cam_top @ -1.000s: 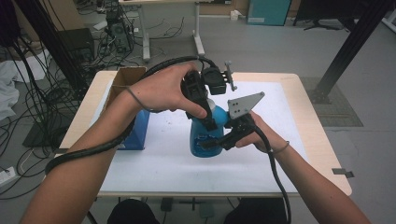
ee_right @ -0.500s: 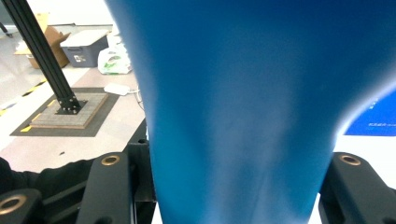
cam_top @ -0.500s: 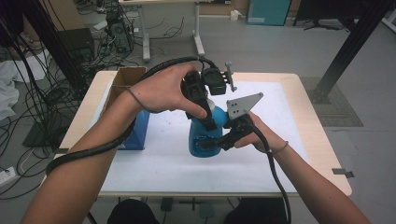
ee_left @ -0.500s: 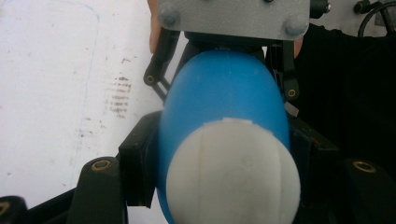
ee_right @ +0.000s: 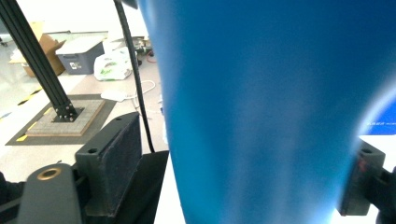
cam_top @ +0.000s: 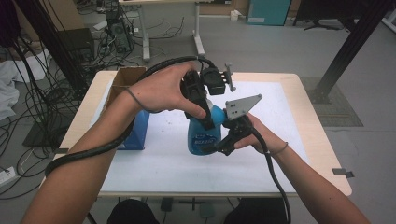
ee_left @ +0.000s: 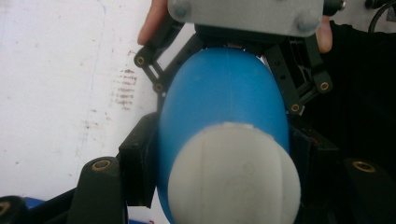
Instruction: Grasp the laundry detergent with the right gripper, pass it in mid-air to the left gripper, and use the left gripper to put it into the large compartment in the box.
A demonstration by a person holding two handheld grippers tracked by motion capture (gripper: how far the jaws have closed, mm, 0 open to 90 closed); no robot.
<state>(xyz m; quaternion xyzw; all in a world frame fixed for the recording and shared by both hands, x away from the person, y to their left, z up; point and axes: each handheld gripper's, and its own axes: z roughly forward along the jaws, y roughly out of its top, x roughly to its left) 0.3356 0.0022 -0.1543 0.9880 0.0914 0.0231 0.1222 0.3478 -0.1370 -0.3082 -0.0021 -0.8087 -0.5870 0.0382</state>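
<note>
Bottle: blue plastic bottle with white cap (cam_top: 204,134), upright mid-tabletop.
Left fingers (ee_left: 135,161): pinching its neck.
Right fingers (ee_right: 112,161): just spread off its body; a handover to the left, likely.

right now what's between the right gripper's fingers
The bottle. In the right gripper view it stands between the fingers of the right gripper, which have just been opening; a gap shows beside the left one.

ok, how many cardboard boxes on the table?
1: an open cardboard box at the table's far left edge, behind a blue box. The left forearm covers part of that corner, so a smaller one could be hidden.
</note>
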